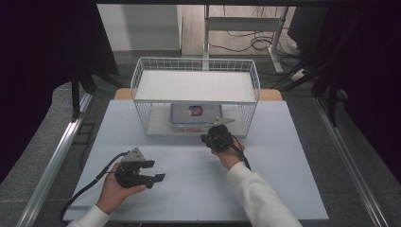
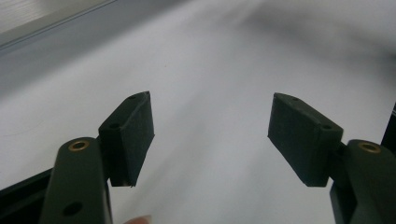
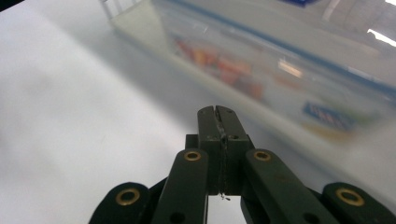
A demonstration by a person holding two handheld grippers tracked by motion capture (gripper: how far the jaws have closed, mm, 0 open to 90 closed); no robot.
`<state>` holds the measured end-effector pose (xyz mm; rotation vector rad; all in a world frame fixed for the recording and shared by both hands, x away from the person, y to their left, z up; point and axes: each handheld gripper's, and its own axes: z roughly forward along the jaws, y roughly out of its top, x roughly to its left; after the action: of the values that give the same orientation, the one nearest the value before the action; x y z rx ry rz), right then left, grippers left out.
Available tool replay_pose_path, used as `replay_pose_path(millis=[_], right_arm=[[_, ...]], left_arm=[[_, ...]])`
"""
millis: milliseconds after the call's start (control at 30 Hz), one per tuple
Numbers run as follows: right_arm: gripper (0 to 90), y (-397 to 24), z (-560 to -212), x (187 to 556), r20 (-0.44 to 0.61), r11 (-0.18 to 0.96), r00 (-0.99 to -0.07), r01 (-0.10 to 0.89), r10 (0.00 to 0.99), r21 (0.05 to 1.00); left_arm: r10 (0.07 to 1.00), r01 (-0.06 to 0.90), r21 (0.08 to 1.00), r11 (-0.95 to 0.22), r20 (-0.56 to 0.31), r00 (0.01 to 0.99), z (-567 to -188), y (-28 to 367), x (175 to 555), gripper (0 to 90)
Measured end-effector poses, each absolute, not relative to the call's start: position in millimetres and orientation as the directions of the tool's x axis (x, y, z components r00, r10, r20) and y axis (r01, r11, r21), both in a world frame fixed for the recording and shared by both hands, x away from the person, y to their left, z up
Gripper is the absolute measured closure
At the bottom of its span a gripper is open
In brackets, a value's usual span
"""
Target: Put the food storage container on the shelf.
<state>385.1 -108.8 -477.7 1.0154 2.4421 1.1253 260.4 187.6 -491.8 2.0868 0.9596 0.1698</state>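
white wire basket [image 1: 137, 78], black tools [image 1: 158, 177].
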Motion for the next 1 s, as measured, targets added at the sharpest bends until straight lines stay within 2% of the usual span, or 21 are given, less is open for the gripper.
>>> replay_pose_path(millis=[333, 567, 767, 800, 833, 867, 900, 933, 967, 1000], right_arm=[[89.1, -172.3, -471.1, 323.1, 0.086, 0.439, -0.754, 0.467, 0.651, 0.768], [88.6, -204.5, -474.9, 301.8, 0.107, 0.433, -0.747, 0.489, 0.656, 0.757], [84.4, -229.5, -474.5, 287.5, 0.106, 0.43, -0.743, 0.491, 0.661, 0.758], [79.5, -238.7, -472.7, 283.5, 0.11, 0.423, -0.743, 0.489, 0.66, 0.763], [79.5, -238.7, -472.7, 283.5, 0.11, 0.423, -0.743, 0.489, 0.66, 0.763], [65.2, -246.9, -472.4, 279.5, 0.097, 0.42, -0.738, 0.482, 0.668, 0.769], [56.1, -250.2, -472.8, 278.0, 0.086, 0.423, -0.733, 0.479, 0.674, 0.769], [56.1, -250.2, -472.8, 278.0, 0.086, 0.423, -0.733, 0.479, 0.674, 0.769], [44.5, -256.9, -474.5, 276.1, 0.058, 0.433, -0.723, 0.474, 0.689, 0.767], [44.5, -256.9, -474.5, 276.1, 0.058, 0.433, -0.723, 0.474, 0.689, 0.767]], left_arm=[[0.685, 0.585, 0.725, -0.364, -0.217, 0.695, -492.7, 187.1, 264.4, 30.9], [0.687, 0.588, 0.72, -0.369, -0.215, 0.694, -494.4, 186.9, 267.0, 30.9], [0.704, 0.594, 0.721, -0.356, -0.212, 0.678, -494.5, 187.9, 270.1, 30.9], [0.707, 0.597, 0.725, -0.343, -0.22, 0.673, -494.6, 187.3, 270.7, 31.0], [0.707, 0.597, 0.725, -0.343, -0.22, 0.673, -494.6, 187.3, 270.7, 31.0], [0.711, 0.599, 0.726, -0.338, -0.22, 0.668, -495.1, 187.3, 272.3, 31.0], [0.711, 0.599, 0.726, -0.338, -0.22, 0.668, -495.1, 187.3, 272.3, 30.9], [0.714, 0.599, 0.726, -0.338, -0.217, 0.665, -495.5, 187.4, 273.0, 30.9], [0.718, 0.6, 0.725, -0.339, -0.213, 0.663, -495.8, 187.4, 273.1, 30.6], [0.72, 0.6, 0.724, -0.341, -0.209, 0.661, -496.0, 187.5, 273.0, 30.2]])
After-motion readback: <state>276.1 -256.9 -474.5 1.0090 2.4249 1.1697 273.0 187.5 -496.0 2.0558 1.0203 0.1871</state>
